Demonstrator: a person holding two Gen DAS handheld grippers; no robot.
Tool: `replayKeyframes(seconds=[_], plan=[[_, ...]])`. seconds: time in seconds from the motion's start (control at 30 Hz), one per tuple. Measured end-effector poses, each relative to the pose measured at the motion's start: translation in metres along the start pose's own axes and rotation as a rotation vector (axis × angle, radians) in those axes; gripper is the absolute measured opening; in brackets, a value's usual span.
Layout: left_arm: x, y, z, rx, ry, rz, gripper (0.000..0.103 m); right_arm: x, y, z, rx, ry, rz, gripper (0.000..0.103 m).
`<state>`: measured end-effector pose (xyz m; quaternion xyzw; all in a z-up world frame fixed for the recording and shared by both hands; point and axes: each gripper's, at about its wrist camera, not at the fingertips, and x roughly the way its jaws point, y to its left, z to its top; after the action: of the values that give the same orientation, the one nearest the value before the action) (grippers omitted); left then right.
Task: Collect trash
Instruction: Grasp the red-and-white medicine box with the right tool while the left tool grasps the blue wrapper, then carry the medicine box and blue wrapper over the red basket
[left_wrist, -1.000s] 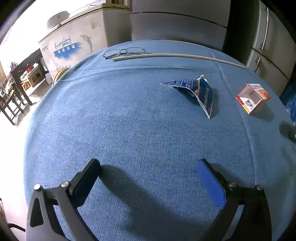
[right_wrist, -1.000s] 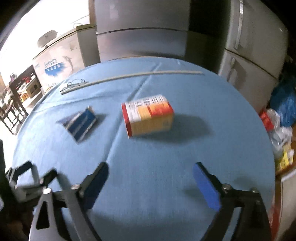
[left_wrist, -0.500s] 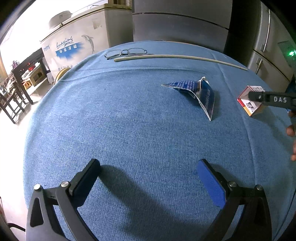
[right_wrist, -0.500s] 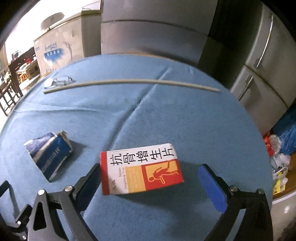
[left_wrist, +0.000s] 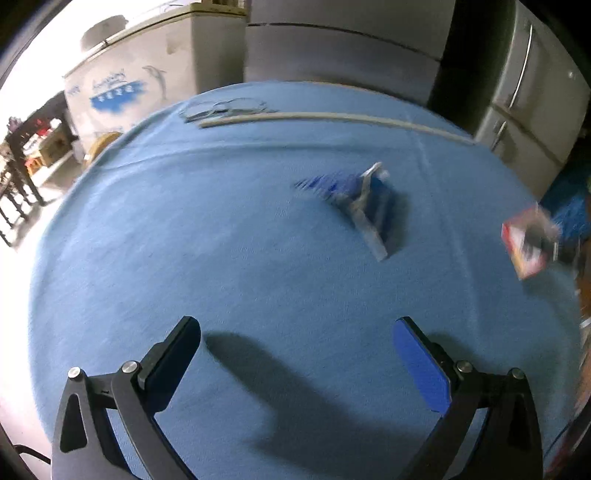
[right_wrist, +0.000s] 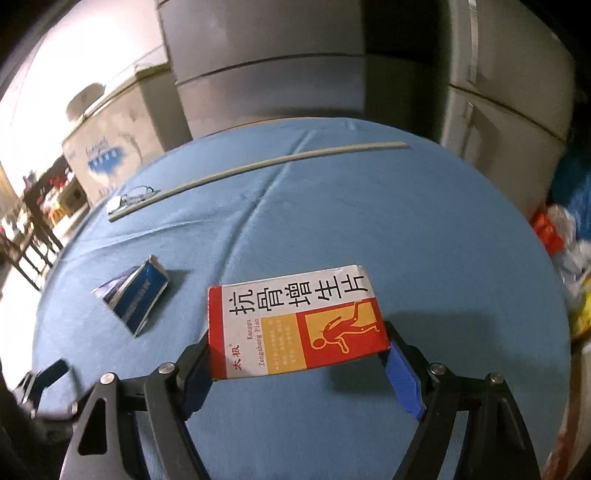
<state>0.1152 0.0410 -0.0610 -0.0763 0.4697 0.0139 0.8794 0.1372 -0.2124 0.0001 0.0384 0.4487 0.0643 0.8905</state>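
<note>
Right gripper (right_wrist: 295, 354) jaws closing on the medicine box (right_wrist: 295, 321) near the worktop's (right_wrist: 406, 240) right edge.
Pads appear to touch both box ends; squeeze evenly before lifting. Left gripper (left_wrist: 295, 354) hangs open and empty.

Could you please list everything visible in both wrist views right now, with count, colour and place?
Red, white and yellow cardboard medicine box: one, between the right hand-held gripper's pads, which press its ends.
Crumpled blue and white paper packet: one, on the cloth, left of the box.
Long thin cream-coloured rod: one, across the far side of the table.
Thin wire-framed eyeglasses: one pair, by the rod's left end.
Blue tablecloth: one, covers the round table.
Grey and white cabinets: several, behind the table.
Colourful bags: a pile, right of the table.
Left hand-held gripper: one, black with blue pads, open over bare cloth.
Right hand-held gripper: one, black with blue pads, jaws just closed onto the box.
</note>
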Motion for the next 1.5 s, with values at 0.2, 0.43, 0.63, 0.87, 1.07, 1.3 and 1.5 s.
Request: replayKeyframes(seconds=[0.2,0.43,0.63,0.87,1.07,1.3,1.5], plan=[[0.022,-0.024,0.052,-0.038,0.0,-0.052,0.103,-0.031,-0.02,-0.034,0.071,-0.001,0.011,0.083],[0.06,-0.035,0.074,-0.041,0.034,-0.058,0.078,-0.055,-0.026,-0.051,0.09,-0.027,0.019,0.083],[0.042,-0.023,0.071,-0.025,0.058,-0.129,0.004,-0.063,-0.028,-0.057,0.122,-0.049,0.032,0.083],[-0.021,0.002,0.046,-0.051,-0.029,-0.211,0.003,-0.075,-0.011,-0.066,0.12,-0.072,0.074,0.083],[-0.064,0.004,0.024,-0.027,-0.086,-0.221,0.003,-0.091,0.002,-0.078,0.118,-0.094,0.099,0.083],[-0.085,0.009,0.004,-0.033,-0.097,-0.245,0.003,-0.106,-0.001,-0.094,0.132,-0.105,0.103,0.083],[-0.098,0.004,-0.011,-0.013,-0.11,-0.243,0.003,-0.118,-0.008,-0.105,0.157,-0.116,0.105,0.083]])
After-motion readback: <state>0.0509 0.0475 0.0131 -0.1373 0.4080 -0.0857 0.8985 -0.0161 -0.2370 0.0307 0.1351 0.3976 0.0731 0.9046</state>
